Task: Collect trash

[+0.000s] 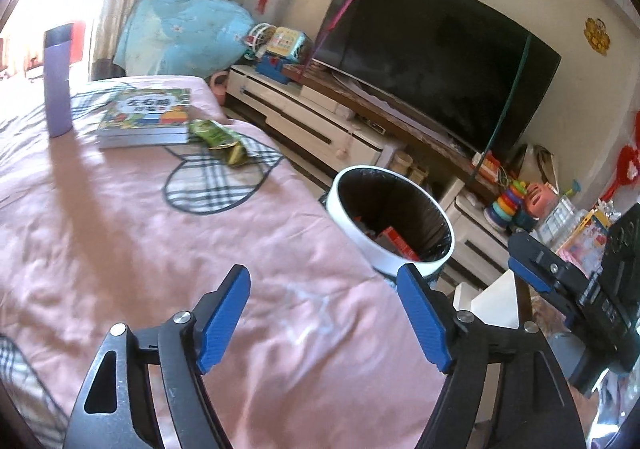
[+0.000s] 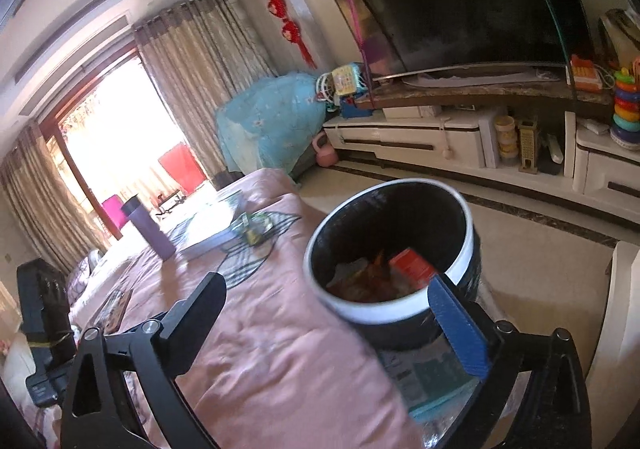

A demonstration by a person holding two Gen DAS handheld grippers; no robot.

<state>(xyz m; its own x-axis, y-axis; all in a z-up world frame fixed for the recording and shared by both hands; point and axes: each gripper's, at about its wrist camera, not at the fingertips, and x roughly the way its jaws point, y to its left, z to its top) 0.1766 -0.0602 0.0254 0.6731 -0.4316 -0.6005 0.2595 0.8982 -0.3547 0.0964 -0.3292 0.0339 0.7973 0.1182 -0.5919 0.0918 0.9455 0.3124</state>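
Table (image 1: pixel 120 233) with cloth runs along the room; bin (image 1: pixel 390 217) stands off its long edge, between table and TV cabinet (image 1: pixel 320 121). Inside the bin: a box (image 2: pixel 412 269) and other wrappers. On the table, far end: bottle (image 1: pixel 58 81) upright, book (image 1: pixel 146 117) just beside it toward the bin side, snack wrapper (image 1: pixel 222 141) touching the book's near corner. TV (image 1: pixel 436 61) sits on the cabinet, against the wall. Bundle (image 1: pixel 184 33) stands in the corner beyond the table's far end, curtain (image 2: pixel 208 61) behind it. Ring-stack toy (image 2: pixel 624 109) sits on the cabinet past the TV. Both grippers sit over the table's near end, bin just ahead of them.
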